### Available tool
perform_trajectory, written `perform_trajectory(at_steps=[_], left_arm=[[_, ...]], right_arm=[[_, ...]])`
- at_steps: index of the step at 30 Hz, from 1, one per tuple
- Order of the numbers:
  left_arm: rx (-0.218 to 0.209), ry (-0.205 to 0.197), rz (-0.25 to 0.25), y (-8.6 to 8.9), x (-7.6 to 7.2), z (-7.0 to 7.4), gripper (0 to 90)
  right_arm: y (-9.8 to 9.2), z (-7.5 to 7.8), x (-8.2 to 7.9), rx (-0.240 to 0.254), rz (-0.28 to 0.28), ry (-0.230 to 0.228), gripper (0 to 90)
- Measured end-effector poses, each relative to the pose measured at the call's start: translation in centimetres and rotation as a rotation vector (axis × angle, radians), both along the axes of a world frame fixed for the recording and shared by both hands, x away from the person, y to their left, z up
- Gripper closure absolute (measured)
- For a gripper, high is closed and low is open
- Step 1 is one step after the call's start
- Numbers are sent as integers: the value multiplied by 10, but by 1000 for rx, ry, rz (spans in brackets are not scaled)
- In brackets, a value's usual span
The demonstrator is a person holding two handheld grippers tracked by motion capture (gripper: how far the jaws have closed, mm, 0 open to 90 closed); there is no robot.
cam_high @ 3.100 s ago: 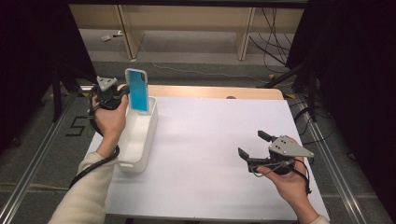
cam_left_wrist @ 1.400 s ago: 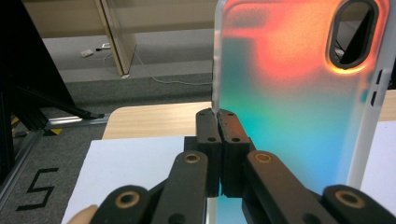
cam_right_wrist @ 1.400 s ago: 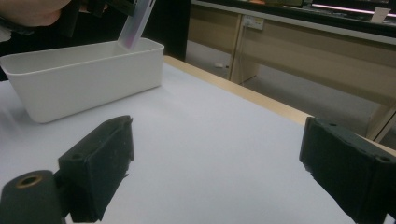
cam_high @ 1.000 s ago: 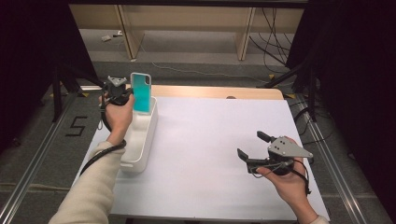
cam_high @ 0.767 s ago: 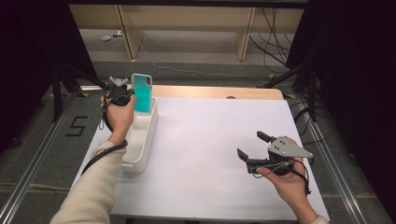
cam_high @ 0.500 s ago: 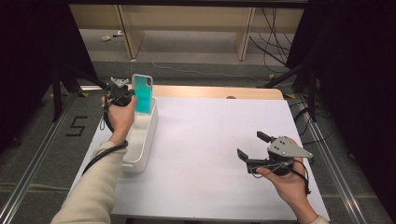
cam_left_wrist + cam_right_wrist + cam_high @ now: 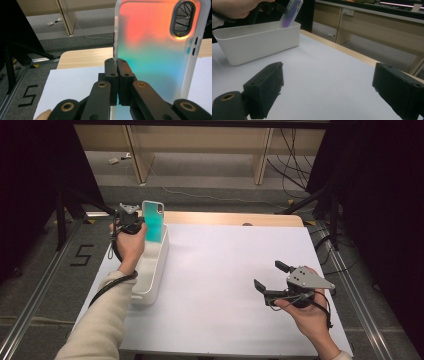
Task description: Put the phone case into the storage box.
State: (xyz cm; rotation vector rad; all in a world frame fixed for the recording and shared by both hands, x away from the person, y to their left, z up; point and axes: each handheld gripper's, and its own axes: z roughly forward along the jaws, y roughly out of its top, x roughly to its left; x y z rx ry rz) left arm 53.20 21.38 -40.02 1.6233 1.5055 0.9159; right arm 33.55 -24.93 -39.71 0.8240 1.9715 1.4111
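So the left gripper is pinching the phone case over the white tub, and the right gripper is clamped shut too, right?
Not quite. The right gripper is open, its jaws spread wide, as the right gripper view shows. The left gripper does pinch the phone case over the white tub.

- A phone case (image 7: pixel 153 221), frosted and translucent with an iridescent sheen: teal from above, and orange-red at the top fading to teal lower down in the left gripper view (image 7: pixel 155 47). It has a dark-rimmed oval camera cutout near one top corner and side button slots. It stands roughly upright, tilted a little, pinched by its edge between the closed jaws of the left gripper (image 7: pixel 131 220), its lower end over the far end of the bin.
- A white plastic bin (image 7: pixel 150 280), long and rectangular with rounded corners, on the left part of the white-covered table (image 7: pixel 225 270).
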Motion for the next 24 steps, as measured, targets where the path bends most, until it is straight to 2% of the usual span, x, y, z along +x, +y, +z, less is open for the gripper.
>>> perform_trajectory(at_steps=[18, 24], left_arm=[[5, 31, 3, -2, 4, -9, 877], [9, 30, -1, -4, 4, -10, 876]], right_arm=[[0, -1, 0, -2, -6, -6, 110], [0, -1, 1, 2, 4, -6, 110]])
